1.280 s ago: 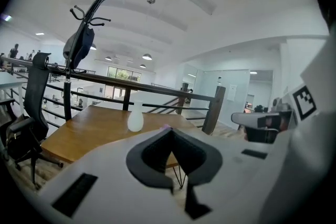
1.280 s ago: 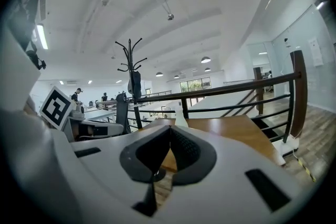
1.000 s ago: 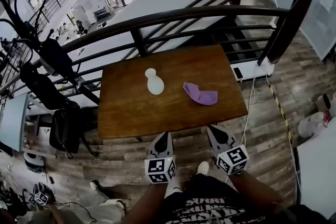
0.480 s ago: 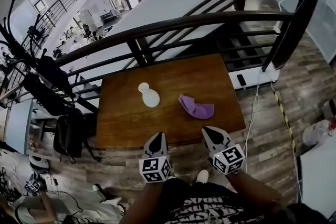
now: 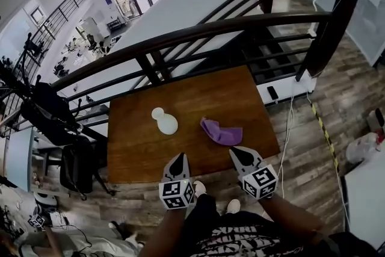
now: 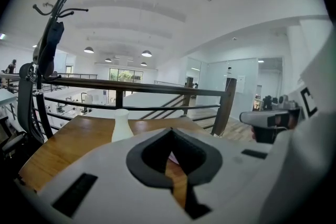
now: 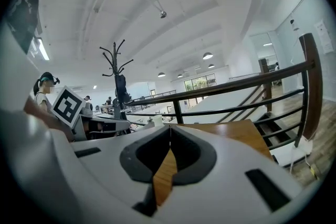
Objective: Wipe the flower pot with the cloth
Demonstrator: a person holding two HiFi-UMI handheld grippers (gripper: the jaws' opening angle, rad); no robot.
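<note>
A small white flower pot [image 5: 165, 122] with a narrow neck stands on the wooden table [image 5: 240, 90], left of centre. A crumpled purple cloth [image 5: 221, 132] lies to its right. My left gripper [image 5: 178, 159] hovers over the table's near edge, below the pot, jaws shut and empty. My right gripper [image 5: 238, 153] is over the near edge just below the cloth, jaws shut with nothing between them. In the left gripper view the pot [image 6: 121, 126] rises beyond the shut jaws [image 6: 170, 131]. The right gripper view shows its shut jaws [image 7: 170, 128] over the tabletop [image 7: 236, 132].
A dark curved railing [image 5: 210, 30] runs behind the table. At the left stand a coat rack [image 5: 36, 102] with dark bags and a black chair [image 5: 75, 162]. A white box [image 5: 283, 84] and a cable [image 5: 289, 123] lie on the wooden floor at the right.
Both grippers have come forward from the floor side to the table's near edge. The pot and the cloth lie where they were on the table.
</note>
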